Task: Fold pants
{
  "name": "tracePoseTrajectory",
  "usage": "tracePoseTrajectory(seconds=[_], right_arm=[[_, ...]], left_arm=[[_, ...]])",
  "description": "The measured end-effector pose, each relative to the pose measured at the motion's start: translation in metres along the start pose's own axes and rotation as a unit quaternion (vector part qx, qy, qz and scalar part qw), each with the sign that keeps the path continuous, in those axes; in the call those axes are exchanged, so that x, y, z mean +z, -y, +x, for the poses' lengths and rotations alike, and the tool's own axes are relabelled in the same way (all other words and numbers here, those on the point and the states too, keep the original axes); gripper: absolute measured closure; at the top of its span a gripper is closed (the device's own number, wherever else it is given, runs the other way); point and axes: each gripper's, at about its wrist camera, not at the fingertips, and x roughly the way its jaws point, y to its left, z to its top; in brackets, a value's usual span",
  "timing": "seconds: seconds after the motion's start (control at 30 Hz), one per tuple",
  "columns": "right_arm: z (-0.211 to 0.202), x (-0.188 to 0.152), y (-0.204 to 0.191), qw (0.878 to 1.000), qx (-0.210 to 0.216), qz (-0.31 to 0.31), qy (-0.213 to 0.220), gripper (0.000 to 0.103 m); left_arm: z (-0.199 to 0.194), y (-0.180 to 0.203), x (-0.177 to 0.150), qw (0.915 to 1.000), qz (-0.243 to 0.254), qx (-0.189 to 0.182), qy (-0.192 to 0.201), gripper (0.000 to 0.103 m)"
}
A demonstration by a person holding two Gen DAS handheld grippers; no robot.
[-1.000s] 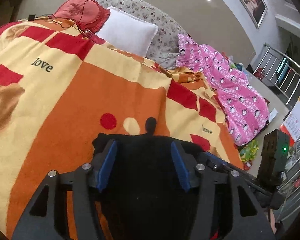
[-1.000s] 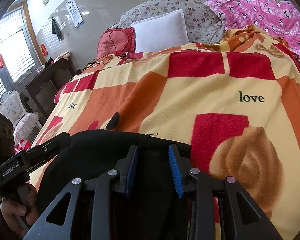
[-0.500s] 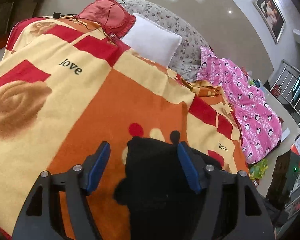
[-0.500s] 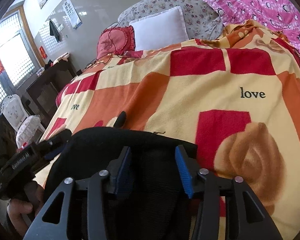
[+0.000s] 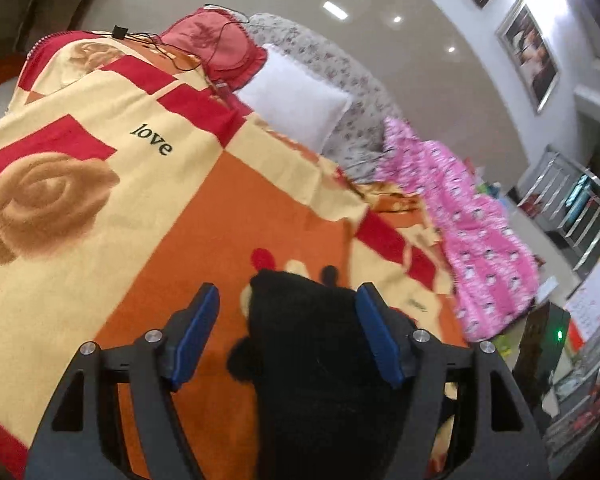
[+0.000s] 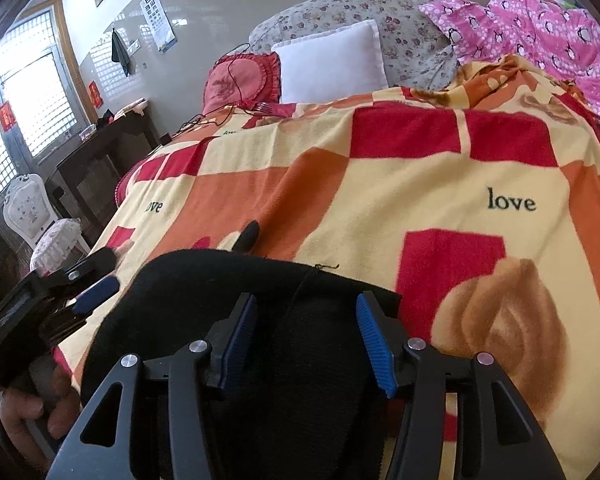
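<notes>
Pants (image 6: 260,360), black, lie on the blanket (image 6: 440,184) beneath both spread-apart grippers, left gripper (image 5: 288,340) and right gripper (image 6: 306,340).

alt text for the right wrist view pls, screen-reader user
Open right tongs hover over black pants lying on an orange, red and yellow "love" blanket. The left tongs, hand-held, sit at the pants' left edge. Behind are a white pillow, a red cushion and pink penguin-print bedding.
</notes>
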Motion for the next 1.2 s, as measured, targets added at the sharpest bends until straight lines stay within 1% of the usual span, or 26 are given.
tracePoseTrajectory(seconds=[0.03,0.07,0.1,0.17,0.23,0.27,0.33,0.37,0.4,0.43,0.47,0.53,0.6,0.63,0.67,0.7,0.73,0.77,0.83,1.0,1.07,1.1,1.17,1.2], right_arm=[[-0.009,0.001,0.0,1.0,-0.005,-0.002,0.016,0.05],[-0.025,0.003,0.001,0.999,-0.003,-0.001,0.043,0.05],[-0.042,0.004,0.002,0.998,0.003,0.001,0.063,0.05],[-0.067,0.002,0.004,0.996,-0.004,-0.005,0.085,0.05],[-0.081,-0.005,0.004,0.995,-0.01,-0.018,0.093,0.05],[-0.088,-0.012,0.003,0.995,-0.011,-0.03,0.091,0.051],[-0.092,-0.028,-0.005,0.994,-0.028,-0.061,0.085,0.067],[-0.09,-0.034,-0.01,0.993,-0.036,-0.076,0.077,0.077],[-0.087,-0.04,-0.015,0.993,-0.041,-0.09,0.069,0.078],[-0.084,-0.045,-0.021,0.992,-0.038,-0.104,0.061,0.079],[-0.08,-0.05,-0.03,0.991,-0.029,-0.12,0.055,0.083],[-0.074,-0.054,-0.041,0.99,-0.018,-0.132,0.05,0.084],[-0.068,-0.055,-0.039,0.992,-0.014,-0.121,0.041,0.084],[-0.06,-0.057,-0.034,0.994,-0.015,-0.107,0.025,0.084],[-0.048,-0.06,-0.026,0.996,-0.017,-0.085,-0.005,0.084],[-0.044,-0.065,-0.017,0.998,-0.002,-0.064,-0.005,0.083],[-0.046,-0.068,-0.014,0.998,0.008,-0.057,0.005,0.083],[-0.047,-0.07,-0.008,0.999,0.022,-0.044,0.009,0.083],[-0.047,-0.071,-0.004,0.999,0.032,-0.032,0.013,0.083],[-0.047,-0.077,-0.005,0.998,0.028,-0.039,0.032,0.082],[-0.047,-0.077,-0.003,0.998,0.034,-0.036,0.034,0.082],[-0.047,-0.076,-0.004,0.998,0.036,-0.035,0.034,0.082],[-0.047,-0.076,-0.004,0.998,0.038,-0.034,0.036,0.082],[-0.047,-0.076,-0.004,0.998,0.037,-0.035,0.037,0.081]], left_arm=[[-0.005,-0.002,-0.003,1.0,-0.001,-0.008,-0.003,0.033],[-0.008,-0.003,-0.005,0.9999,-0.001,-0.015,-0.007,0.033],[-0.015,-0.007,-0.009,0.9993,-0.006,-0.033,-0.015,0.033],[-0.025,-0.009,-0.012,0.9981,-0.007,-0.061,-0.013,0.033],[-0.033,-0.006,-0.014,0.997,0.005,-0.076,-0.004,0.033],[-0.033,-0.003,-0.014,0.9963,0.013,-0.085,-0.004,0.033],[-0.028,0.004,-0.015,0.9958,0.031,-0.084,-0.014,0.034],[-0.024,0.008,-0.017,0.9956,0.041,-0.082,-0.022,0.042],[-0.021,0.012,-0.018,0.9948,0.05,-0.082,-0.032,0.047],[-0.019,0.014,-0.019,0.9942,0.056,-0.084,-0.038,0.056],[-0.018,0.018,-0.02,0.9932,0.068,-0.084,-0.042,0.064],[-0.019,0.025,-0.023,0.9913,0.086,-0.088,-0.048,0.07],[-0.016,0.031,-0.027,0.989,0.102,-0.087,-0.062,0.071],[-0.014,0.033,-0.029,0.9881,0.108,-0.085,-0.07,0.071],[-0.008,0.036,-0.031,0.9863,0.116,-0.081,-0.085,0.071],[-0.006,0.037,-0.032,0.9858,0.119,-0.074,-0.092,0.071],[-0.003,0.038,-0.033,0.9856,0.12,-0.07,-0.097,0.071],[-0.001,0.039,-0.033,0.9853,0.12,-0.069,-0.1,0.071],[-0.002,0.039,-0.034,0.9851,0.119,-0.074,-0.1,0.067],[-0.002,0.039,-0.035,0.984,0.117,-0.09,-0.1,0.054],[-0.001,0.042,-0.036,0.9828,0.125,-0.094,-0.099,0.045],[-0.001,0.046,-0.037,0.982,0.131,-0.095,-0.098,0.041],[0.0,0.05,-0.04,0.9801,0.144,-0.099,-0.095,0.025],[0.0,0.055,-0.042,0.9782,0.154,-0.103,-0.094,0.02]])
